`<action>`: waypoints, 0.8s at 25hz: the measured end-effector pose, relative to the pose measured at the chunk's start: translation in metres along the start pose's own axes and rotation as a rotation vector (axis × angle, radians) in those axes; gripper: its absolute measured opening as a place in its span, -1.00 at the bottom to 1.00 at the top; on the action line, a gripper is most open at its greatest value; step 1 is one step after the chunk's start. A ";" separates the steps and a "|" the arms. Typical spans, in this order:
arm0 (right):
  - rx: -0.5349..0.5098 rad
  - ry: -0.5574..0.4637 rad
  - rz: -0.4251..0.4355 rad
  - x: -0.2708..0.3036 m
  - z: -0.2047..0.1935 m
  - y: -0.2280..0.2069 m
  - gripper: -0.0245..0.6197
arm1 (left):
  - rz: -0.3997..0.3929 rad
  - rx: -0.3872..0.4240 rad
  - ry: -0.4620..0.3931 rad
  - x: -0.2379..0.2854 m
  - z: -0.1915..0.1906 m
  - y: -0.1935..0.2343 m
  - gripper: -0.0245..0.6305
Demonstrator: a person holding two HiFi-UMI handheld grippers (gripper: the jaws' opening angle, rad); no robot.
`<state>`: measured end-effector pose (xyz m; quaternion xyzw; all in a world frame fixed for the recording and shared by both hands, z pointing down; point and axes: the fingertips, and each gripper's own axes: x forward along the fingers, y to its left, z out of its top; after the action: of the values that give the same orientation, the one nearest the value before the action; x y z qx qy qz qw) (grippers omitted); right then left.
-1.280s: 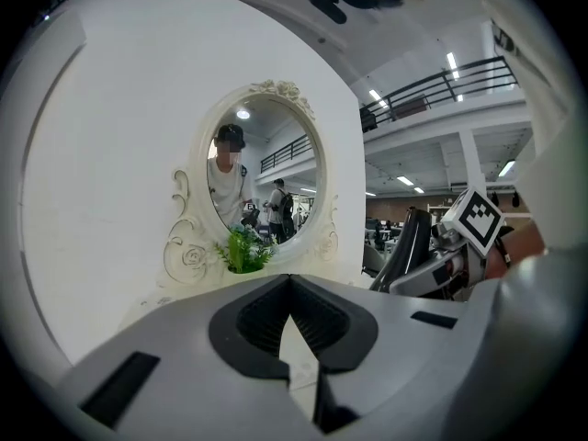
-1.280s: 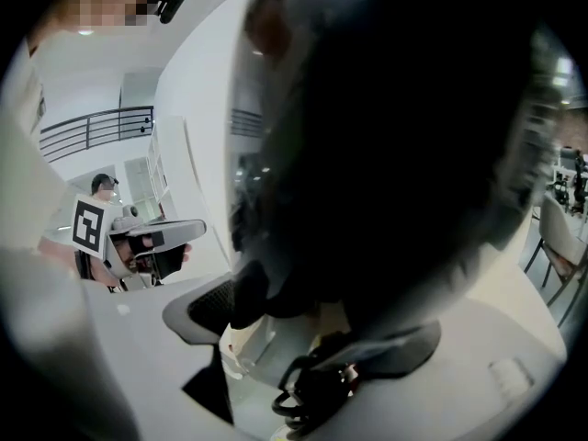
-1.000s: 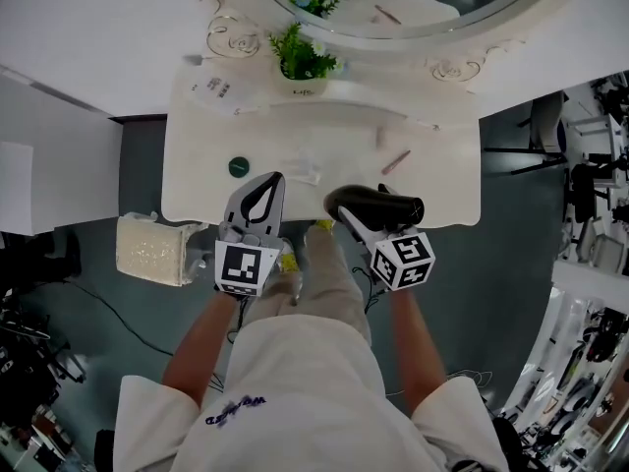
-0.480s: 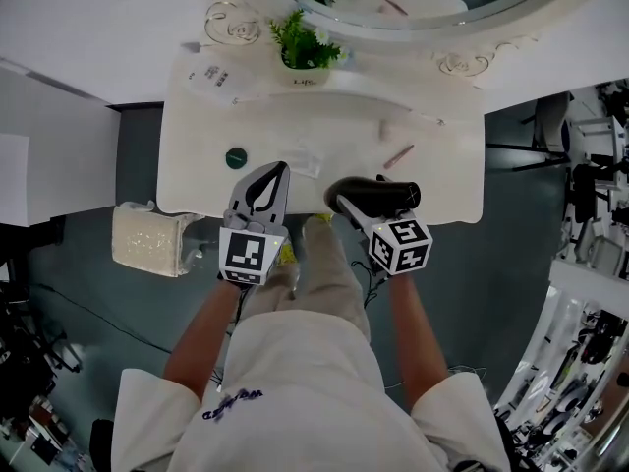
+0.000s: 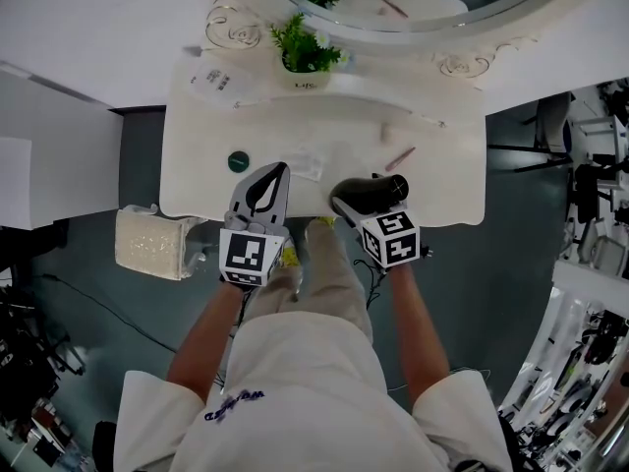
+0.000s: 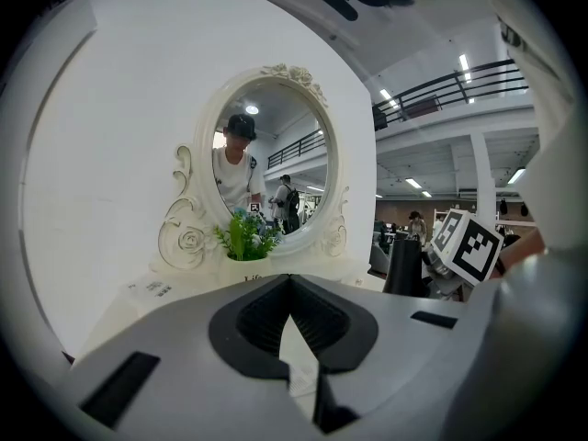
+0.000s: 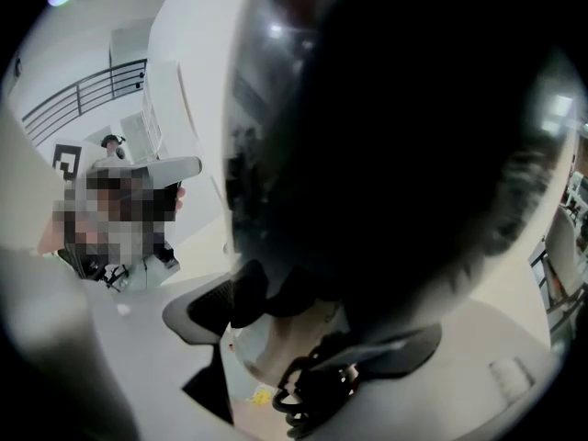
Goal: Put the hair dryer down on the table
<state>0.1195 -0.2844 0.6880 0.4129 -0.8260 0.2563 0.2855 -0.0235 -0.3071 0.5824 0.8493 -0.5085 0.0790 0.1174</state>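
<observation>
Hair dryer [image 5: 373,193]: black, lying across the right gripper's jaws, its barrel pointing right along the near edge of the table [image 5: 432,175].
Height over the table: cannot tell whether the dryer touches the top or hangs just above it.
Right gripper [image 5: 346,207]: clenched on the hair dryer; the 2 jaws stand wide apart with the dark body wedged between them.
Right gripper view: the dryer [image 7: 395,136] fills most of the frame (too close and dark for detail), with 1 jaw pad on each side of it and its black coiled cord [image 7: 308,393] bunched below, at the near end of the jaws.
Marker cube [image 5: 390,239]: on the near end of the right gripper, over the table's front edge.
Left gripper [image 5: 280,168]: jaws closed tip to tip, with nothing between them, over the near part of the table, left of the dryer and apart from it.
Left gripper view: the jaw tips [image 6: 291,281] meet; the dryer [image 6: 404,265] and the other gripper's cube show at the right.
Mirror [image 5: 393,18]: oval, in an ornate white frame, at the far side of the table.
Plant [image 5: 303,52]: small green pot just in front of the mirror, far left.
Green lid [image 5: 237,162]: round, on the table's left part, beside the left gripper.
Pink stick [image 5: 398,158]: lying on the table just beyond the dryer.
Beige box [image 5: 149,247]: on the floor, left of the table.
</observation>
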 end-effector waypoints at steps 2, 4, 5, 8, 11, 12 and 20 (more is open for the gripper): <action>-0.026 0.017 0.006 0.003 0.000 0.002 0.37 | -0.001 -0.003 -0.001 0.001 0.001 0.000 -0.90; -0.046 0.030 0.019 0.006 0.001 0.005 0.37 | -0.002 -0.007 -0.001 0.000 -0.001 0.000 -0.90; -0.054 0.034 0.031 0.007 0.002 0.008 0.37 | -0.003 -0.011 -0.001 -0.001 -0.001 0.001 -0.90; -0.085 0.045 0.071 0.009 0.007 0.016 0.37 | -0.004 -0.021 -0.004 -0.003 -0.002 0.003 -0.90; -0.137 0.060 0.086 0.014 0.010 0.021 0.37 | 0.003 -0.020 -0.001 -0.005 -0.002 0.006 -0.90; -0.158 0.067 0.088 0.015 0.010 0.022 0.37 | 0.004 -0.022 -0.003 -0.005 -0.002 0.006 -0.90; -0.278 0.138 0.058 0.035 0.000 0.014 0.39 | -0.001 -0.040 -0.007 -0.005 -0.004 0.008 -0.90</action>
<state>0.0906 -0.2959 0.7095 0.3269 -0.8436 0.1752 0.3883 -0.0329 -0.3059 0.5861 0.8472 -0.5101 0.0659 0.1327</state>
